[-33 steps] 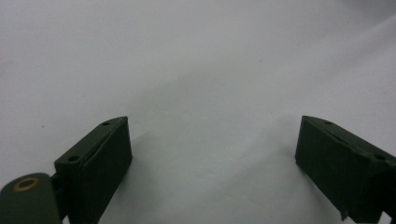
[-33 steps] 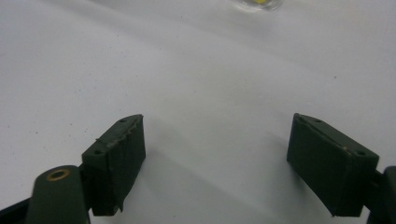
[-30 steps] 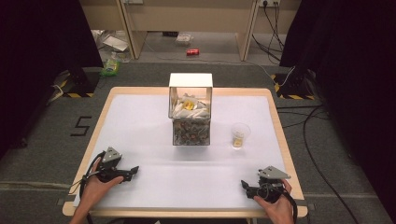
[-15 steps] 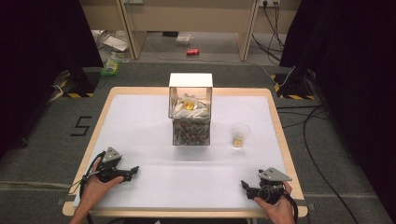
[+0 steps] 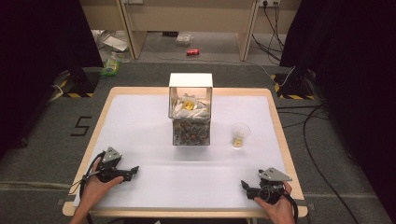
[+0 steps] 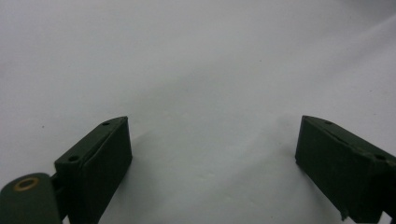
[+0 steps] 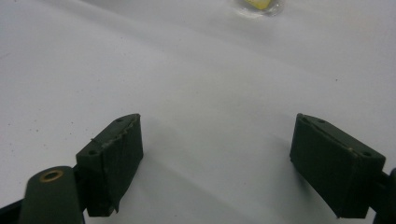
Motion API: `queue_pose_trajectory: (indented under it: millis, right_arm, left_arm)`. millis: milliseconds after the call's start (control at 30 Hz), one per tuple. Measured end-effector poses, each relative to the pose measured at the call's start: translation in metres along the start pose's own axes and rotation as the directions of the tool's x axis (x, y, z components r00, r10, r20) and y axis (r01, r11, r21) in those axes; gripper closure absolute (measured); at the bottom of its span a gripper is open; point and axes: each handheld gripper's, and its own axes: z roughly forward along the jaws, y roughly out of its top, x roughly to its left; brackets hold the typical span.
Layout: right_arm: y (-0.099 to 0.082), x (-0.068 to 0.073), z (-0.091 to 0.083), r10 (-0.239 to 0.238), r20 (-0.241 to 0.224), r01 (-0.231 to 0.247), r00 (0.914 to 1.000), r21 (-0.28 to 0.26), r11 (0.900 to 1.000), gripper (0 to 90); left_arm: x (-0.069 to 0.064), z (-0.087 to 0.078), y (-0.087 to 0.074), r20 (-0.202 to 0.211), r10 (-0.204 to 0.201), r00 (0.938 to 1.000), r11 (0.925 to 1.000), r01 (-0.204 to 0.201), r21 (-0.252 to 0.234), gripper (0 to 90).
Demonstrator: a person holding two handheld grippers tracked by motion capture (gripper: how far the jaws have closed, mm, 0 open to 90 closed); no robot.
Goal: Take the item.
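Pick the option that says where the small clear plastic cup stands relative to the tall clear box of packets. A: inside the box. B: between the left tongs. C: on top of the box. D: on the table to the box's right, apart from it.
D: in the high view the small clear plastic cup stands on the white table to the right of the tall clear box, with bare table between them.

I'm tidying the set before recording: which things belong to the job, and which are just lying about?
Job, probably:
clear box of packets
plastic cup
left gripper, right gripper, both open

Lying about, on the floor:
red can
green packet
cables
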Motion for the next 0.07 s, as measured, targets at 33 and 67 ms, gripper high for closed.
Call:
queue_pose_trajectory:
  millis: [33,67]
  right_arm:
    - [0.0000,-0.0002,0.0000,0.000,0.000,0.000,1.0000,0.000,1.0000,17.8]
    - [0.0001,0.0000,0.0000,0.000,0.000,0.000,1.0000,0.001,1.0000,17.7]
  left_arm:
    - [0.0000,0.0000,0.0000,0.000,0.000,1.0000,1.0000,0.000,0.000,9.9]
    - [0.0000,-0.0001,0.0000,0.000,0.000,1.0000,1.0000,0.000,0.000,9.9]
